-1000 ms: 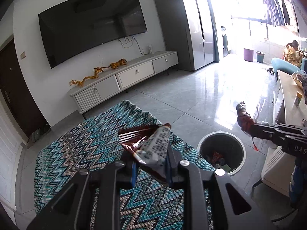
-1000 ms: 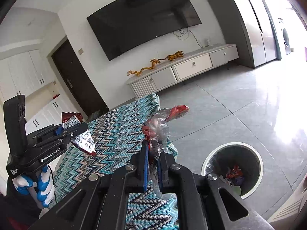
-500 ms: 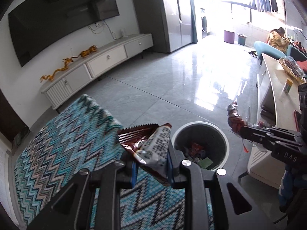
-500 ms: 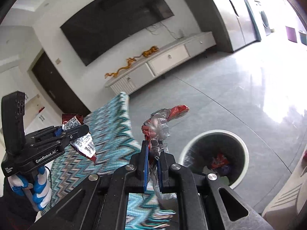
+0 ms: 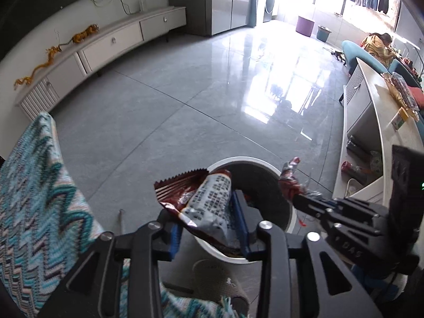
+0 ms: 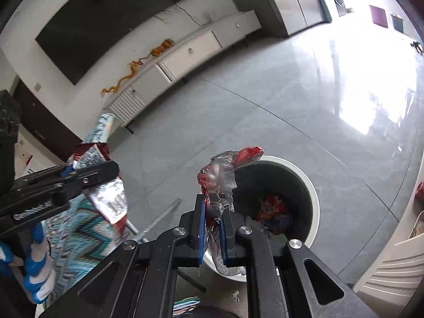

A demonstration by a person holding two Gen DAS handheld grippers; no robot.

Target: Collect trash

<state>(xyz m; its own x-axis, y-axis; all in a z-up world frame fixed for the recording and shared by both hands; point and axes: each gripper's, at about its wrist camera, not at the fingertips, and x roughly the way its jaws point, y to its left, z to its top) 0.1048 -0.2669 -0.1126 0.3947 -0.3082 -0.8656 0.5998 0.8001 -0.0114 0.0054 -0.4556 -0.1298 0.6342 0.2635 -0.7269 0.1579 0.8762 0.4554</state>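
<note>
Two pieces of trash hang over the bin (image 5: 287,216): a brown snack wrapper (image 5: 204,201) sits between the jaws of the left gripper (image 5: 209,222), which are opening, and a crumpled red-and-clear wrapper (image 6: 225,175) is pinched tight in the right gripper (image 6: 213,228). To do the drop well, I would keep both directly above the bin's dark mouth, let the left jaws spread fully, then release the right. The zigzag rug (image 5: 34,198) lies just beside the bin, so a light wrapper may drift onto it.

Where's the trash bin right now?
On the grey floor just beyond both grippers: the white-rimmed trash bin sits beside the zigzag rug, already holding wrappers.
</note>
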